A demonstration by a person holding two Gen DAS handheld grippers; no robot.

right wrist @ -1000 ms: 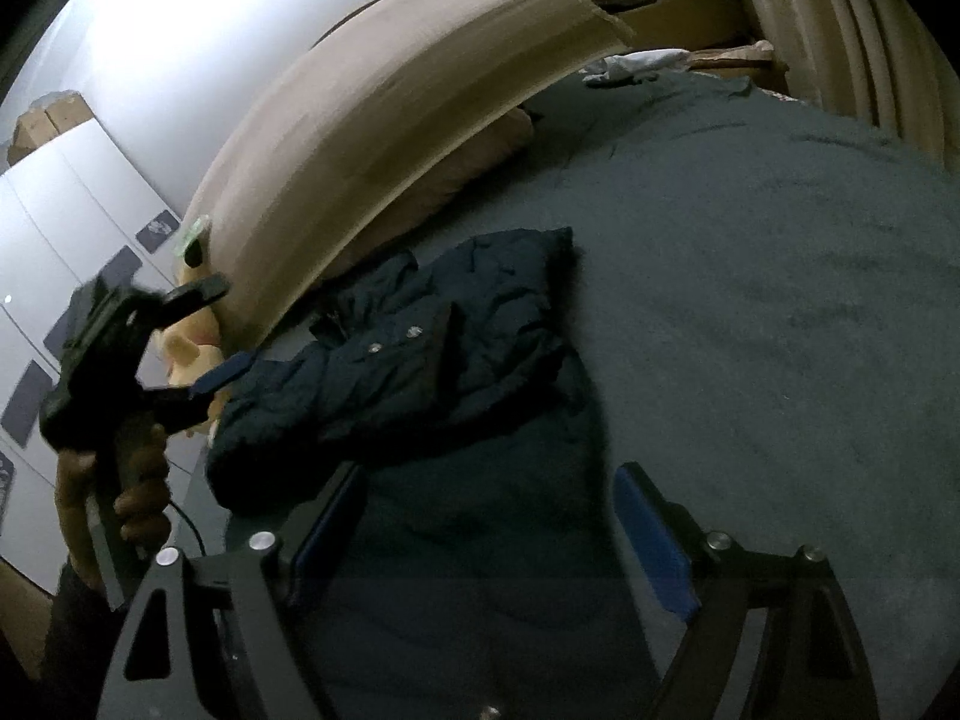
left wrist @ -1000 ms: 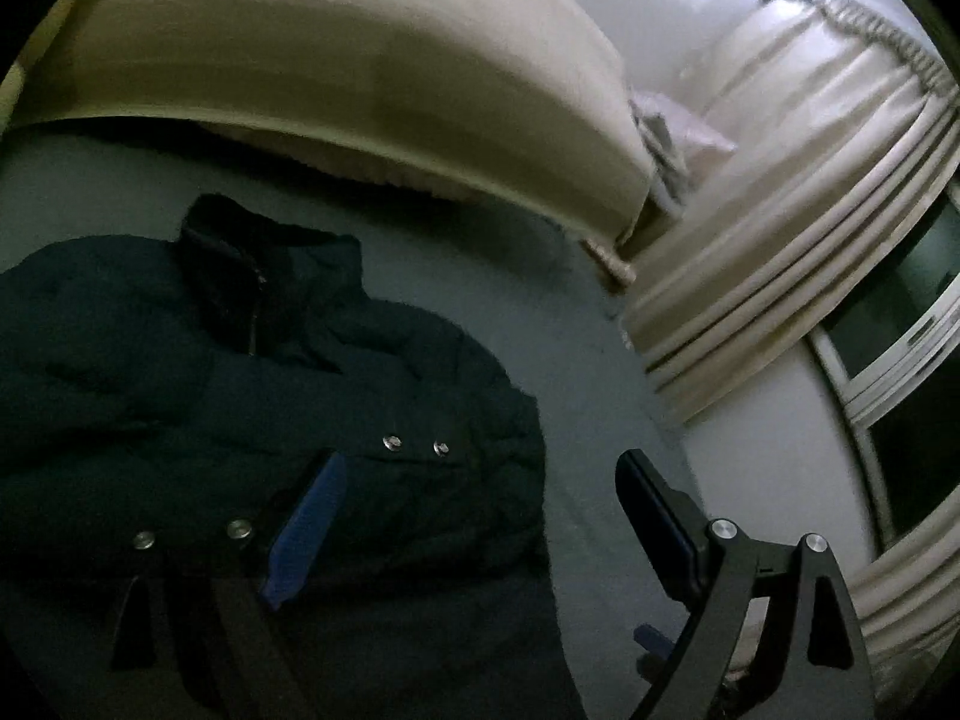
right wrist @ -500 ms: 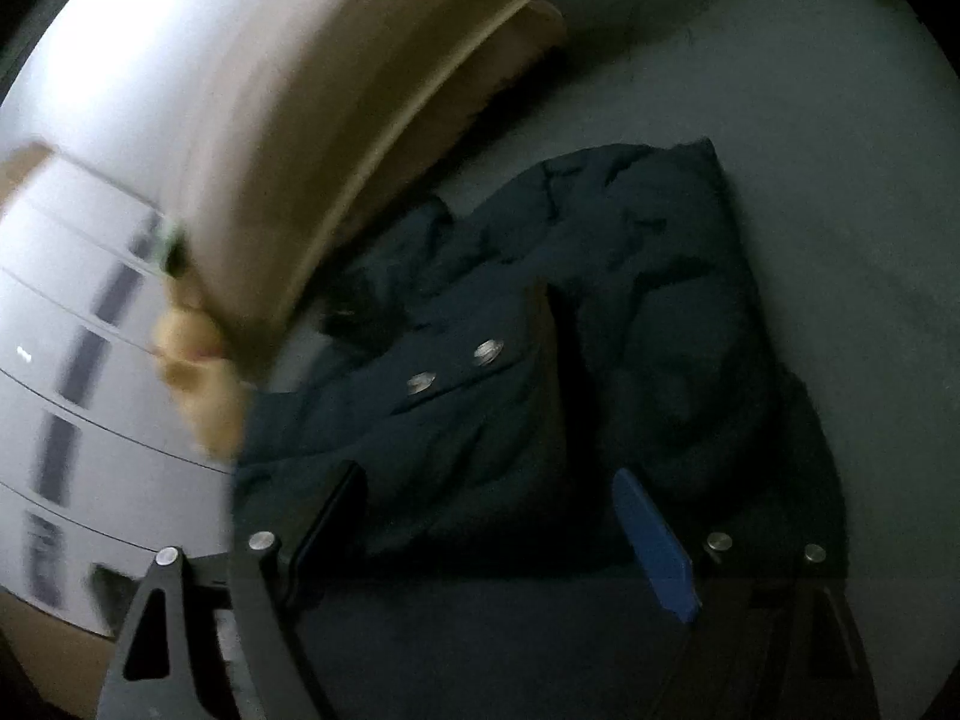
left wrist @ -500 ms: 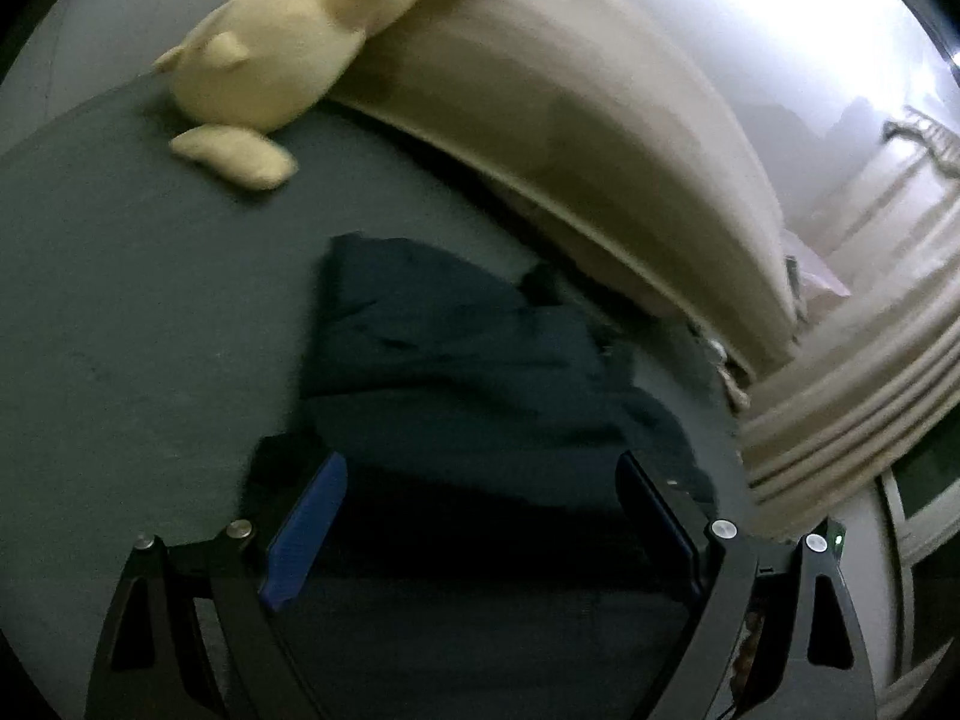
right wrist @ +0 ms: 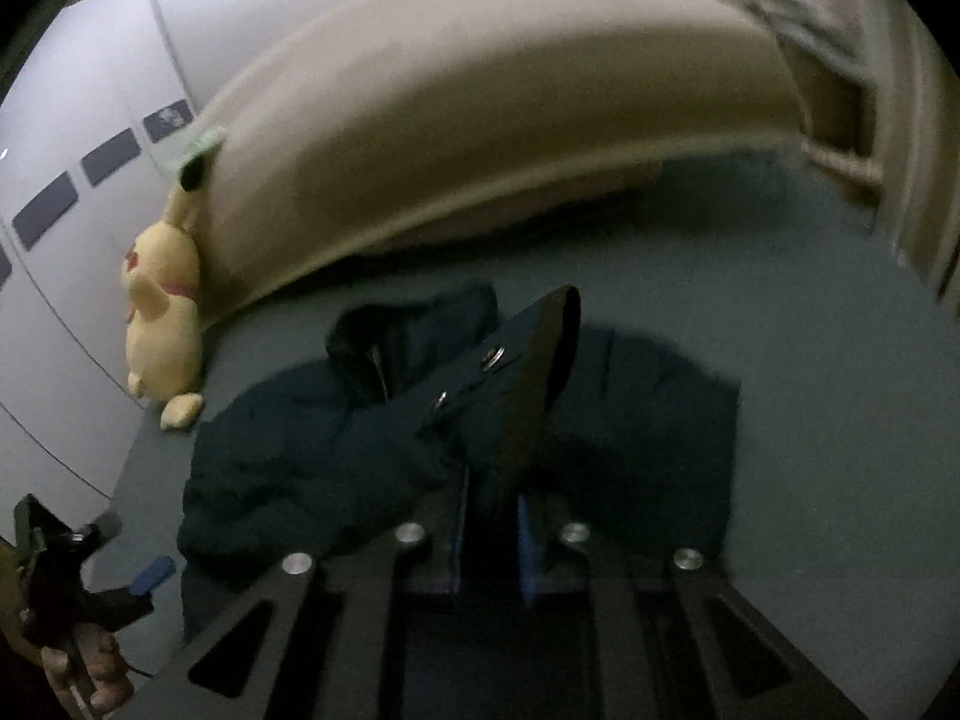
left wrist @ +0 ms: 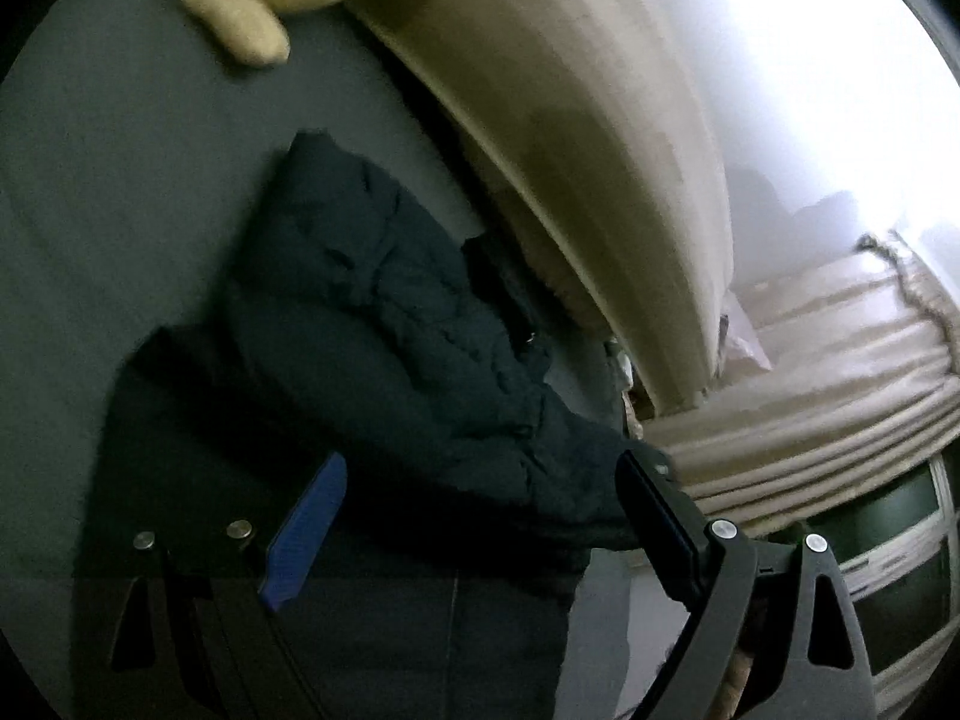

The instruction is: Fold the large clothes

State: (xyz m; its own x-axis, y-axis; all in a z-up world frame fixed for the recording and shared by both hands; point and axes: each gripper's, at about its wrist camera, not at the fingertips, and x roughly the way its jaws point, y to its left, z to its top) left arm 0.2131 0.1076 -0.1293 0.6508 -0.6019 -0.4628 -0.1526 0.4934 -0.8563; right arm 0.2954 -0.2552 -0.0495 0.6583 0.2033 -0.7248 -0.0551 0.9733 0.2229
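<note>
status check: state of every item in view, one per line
jacket: lying on the bed, partly folded, one snap-buttoned edge lifted
right gripper: jaws have just been closing, now shut on the jacket's lifted edge
left gripper: open, over the jacket, pads pressing on nothing
plush toy: leaning against the headboard
headboard: upright behind the bed
bed: covered by a flat grey sheet
curtains: drawn

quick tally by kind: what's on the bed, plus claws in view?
Jacket: 1, dark, sleeve cuff lifted
Plush toy: 1, yellow
Claws: 2; right claw has just closed on the jacket's sleeve, left claw open over the jacket
Total: 4
</note>
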